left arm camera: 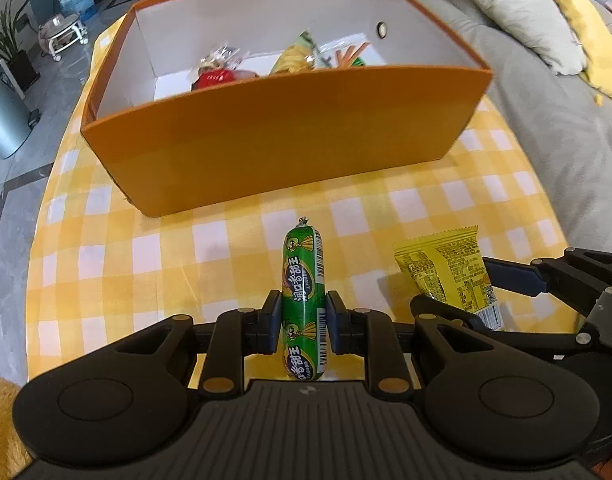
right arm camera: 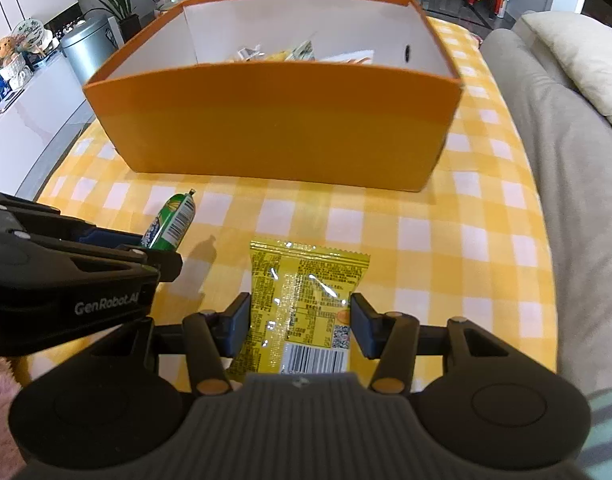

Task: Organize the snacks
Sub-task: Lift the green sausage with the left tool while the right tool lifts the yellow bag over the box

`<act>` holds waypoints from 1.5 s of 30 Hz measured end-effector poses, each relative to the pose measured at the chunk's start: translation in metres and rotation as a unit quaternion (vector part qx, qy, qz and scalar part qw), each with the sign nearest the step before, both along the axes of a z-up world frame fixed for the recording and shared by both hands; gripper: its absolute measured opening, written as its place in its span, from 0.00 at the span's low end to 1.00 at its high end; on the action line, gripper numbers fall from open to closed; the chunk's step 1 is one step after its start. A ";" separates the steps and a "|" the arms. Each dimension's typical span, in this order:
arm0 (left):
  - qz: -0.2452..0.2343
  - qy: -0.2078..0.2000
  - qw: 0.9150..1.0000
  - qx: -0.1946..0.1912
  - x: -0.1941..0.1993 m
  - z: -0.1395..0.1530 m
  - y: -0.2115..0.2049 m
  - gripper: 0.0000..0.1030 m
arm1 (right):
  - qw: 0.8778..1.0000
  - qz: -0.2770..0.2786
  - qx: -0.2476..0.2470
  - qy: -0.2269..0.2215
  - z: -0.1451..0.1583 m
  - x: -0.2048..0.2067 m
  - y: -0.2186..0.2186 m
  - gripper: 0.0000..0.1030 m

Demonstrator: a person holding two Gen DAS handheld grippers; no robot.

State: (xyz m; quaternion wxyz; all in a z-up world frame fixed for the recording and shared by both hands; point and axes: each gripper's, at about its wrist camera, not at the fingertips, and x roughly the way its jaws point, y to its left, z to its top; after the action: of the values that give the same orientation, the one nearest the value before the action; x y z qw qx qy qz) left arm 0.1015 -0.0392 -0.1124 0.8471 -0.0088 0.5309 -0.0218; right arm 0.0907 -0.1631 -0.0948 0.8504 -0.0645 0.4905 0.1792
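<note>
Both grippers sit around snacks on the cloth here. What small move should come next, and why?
Probably lift both toward the orange box: the left gripper appears clamped on the green sausage, the right gripper brackets the yellow packet, and both snacks sit outside the box.
</note>
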 end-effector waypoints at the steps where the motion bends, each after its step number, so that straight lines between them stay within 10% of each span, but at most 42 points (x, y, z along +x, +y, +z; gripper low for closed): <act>1: -0.003 -0.004 1.000 0.000 -0.003 0.004 -0.002 0.24 | 1.000 -0.001 0.002 -0.002 0.004 -0.002 -0.002 0.49; 31: -0.036 -0.146 0.988 0.032 0.024 0.130 0.028 0.24 | 0.978 0.050 -0.020 -0.204 0.153 0.027 0.019 0.49; 45: -0.020 -0.142 0.990 0.005 0.093 0.134 0.066 0.24 | 0.969 0.047 -0.031 -0.241 0.154 0.101 0.050 0.49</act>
State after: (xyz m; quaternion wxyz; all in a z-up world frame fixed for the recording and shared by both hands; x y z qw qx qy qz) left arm 0.1942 0.0269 0.0215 0.9134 0.0090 0.4052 -0.0377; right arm 0.1915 -0.1132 0.0593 0.9318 -0.1550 0.2724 0.1833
